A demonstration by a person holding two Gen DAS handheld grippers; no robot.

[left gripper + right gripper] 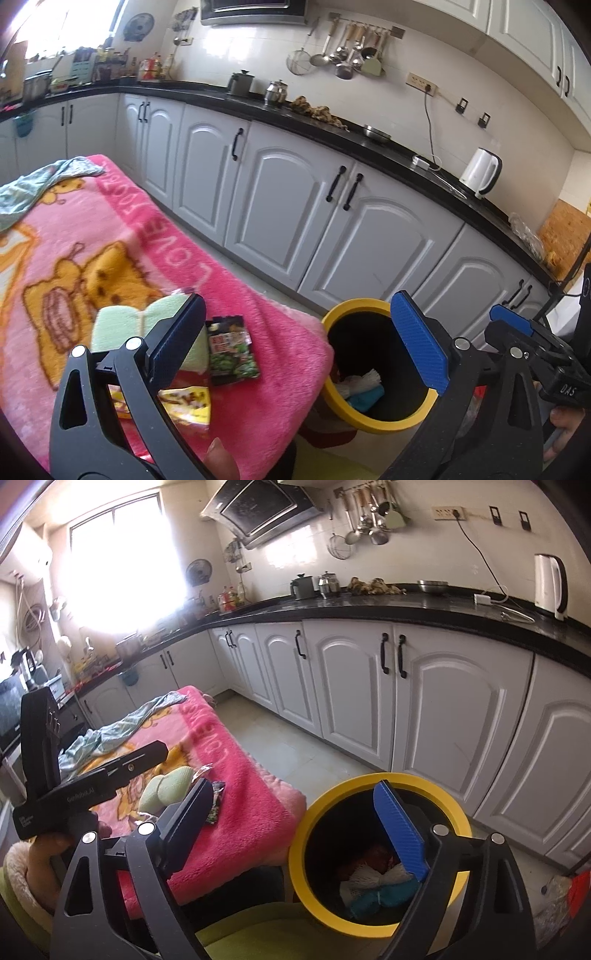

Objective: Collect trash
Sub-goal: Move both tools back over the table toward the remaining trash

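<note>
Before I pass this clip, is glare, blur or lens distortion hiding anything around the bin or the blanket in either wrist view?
Left wrist view: window overexposed in the corner, counter line bowed by the fisheye, yet the snack packet and yellow-rimmed bin read sharply. Right wrist view: window glare washes out the wall and far counter; bin contents stay legible; the packet is small and partly hidden by a finger.

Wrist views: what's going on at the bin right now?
A person holds two tongs near the yellow-rimmed bin, which already holds white and teal scraps. Both the left tongs and the right tongs are open with nothing between their pads. A dark snack packet, a yellow wrapper and a green sponge lie on the pink blanket.
</note>
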